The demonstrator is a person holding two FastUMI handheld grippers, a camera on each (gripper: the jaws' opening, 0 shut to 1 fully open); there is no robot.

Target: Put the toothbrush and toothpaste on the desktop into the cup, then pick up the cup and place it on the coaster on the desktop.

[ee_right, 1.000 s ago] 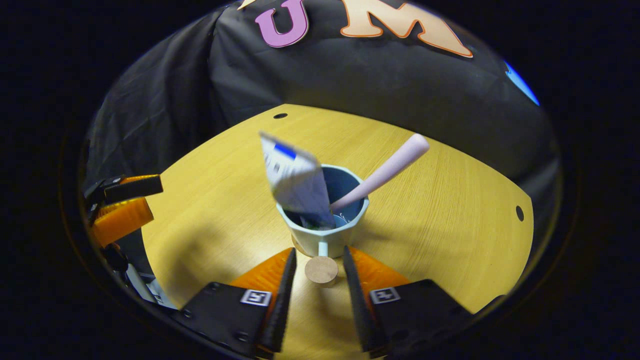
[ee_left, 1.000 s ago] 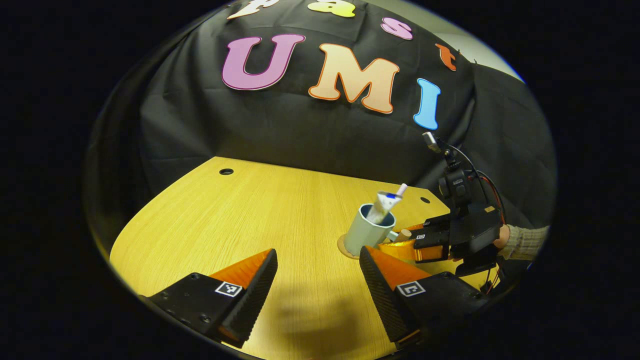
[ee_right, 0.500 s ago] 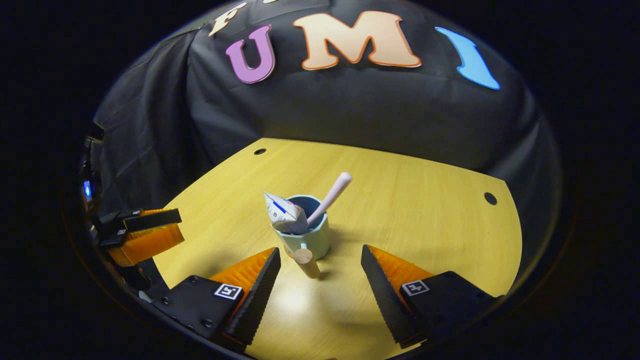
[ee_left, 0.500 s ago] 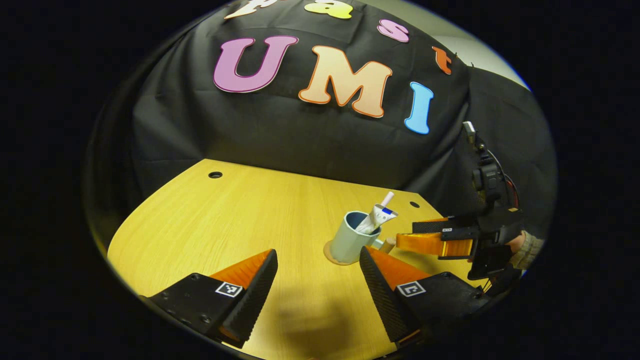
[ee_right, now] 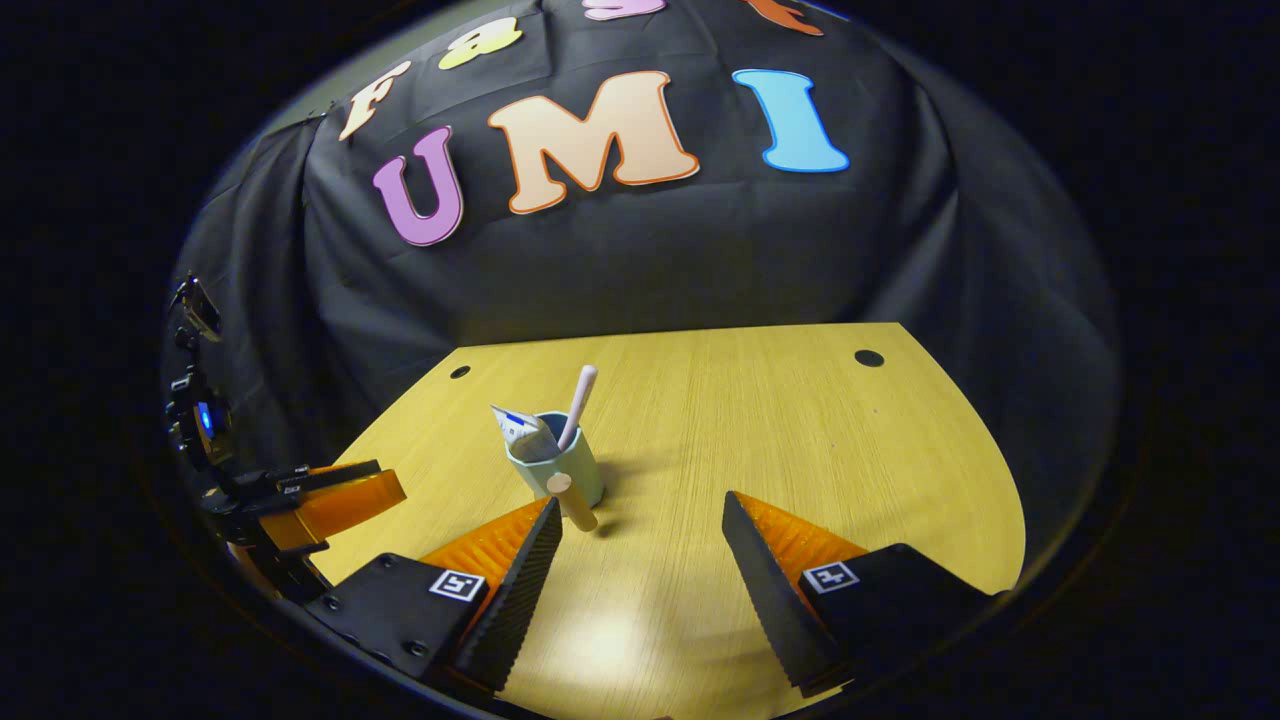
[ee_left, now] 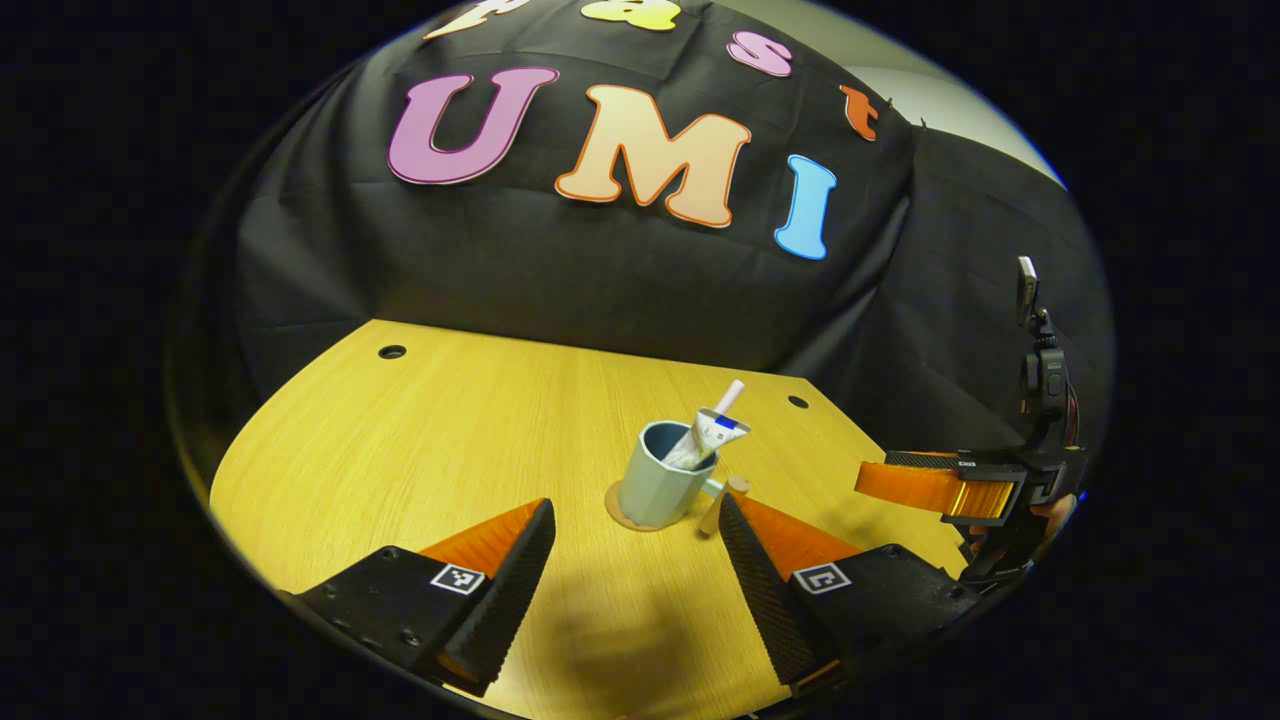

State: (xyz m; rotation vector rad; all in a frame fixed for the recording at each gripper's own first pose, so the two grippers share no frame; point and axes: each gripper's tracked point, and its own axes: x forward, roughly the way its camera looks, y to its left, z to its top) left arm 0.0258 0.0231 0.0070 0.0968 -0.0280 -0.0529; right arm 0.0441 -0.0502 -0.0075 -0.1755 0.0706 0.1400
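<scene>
Cup point(ee_left: 660, 487) stands upright on the coaster point(ee_left: 617, 515), whose rim peeks out at the cup's base in the left gripper view. Toothpaste point(ee_left: 706, 437) and toothbrush point(ee_left: 730, 396) both sit inside the cup, leaning out over its rim; in the right gripper view the toothpaste point(ee_right: 520, 431) leans one way and the toothbrush point(ee_right: 579, 392) stands nearly upright beside it. The cup's wooden handle point(ee_right: 571, 500) juts out toward the right tool.

Judgement: placement looks done; the step in hand is the retreat. To do it well, draw both tools straight back from the cup, keeping the fingers off the handle so the cup is not dragged off the coaster or tipped. The contents stand tall and lean, so a nudge at the rim could topple them.

Left tool point(ee_left: 637, 580): jaws wide apart, holding nothing, touching nothing; the cup lies ahead of it, between the lines of its two fingers but apart from both.

Right tool point(ee_right: 641, 585): jaws wide apart, empty; the cup stands just ahead of one finger and the handle looks close to that fingertip, though contact cannot be told. In the left gripper view the right tool point(ee_left: 935, 487) hangs well apart from the cup, above the bench point(ee_left: 450, 430).
</scene>
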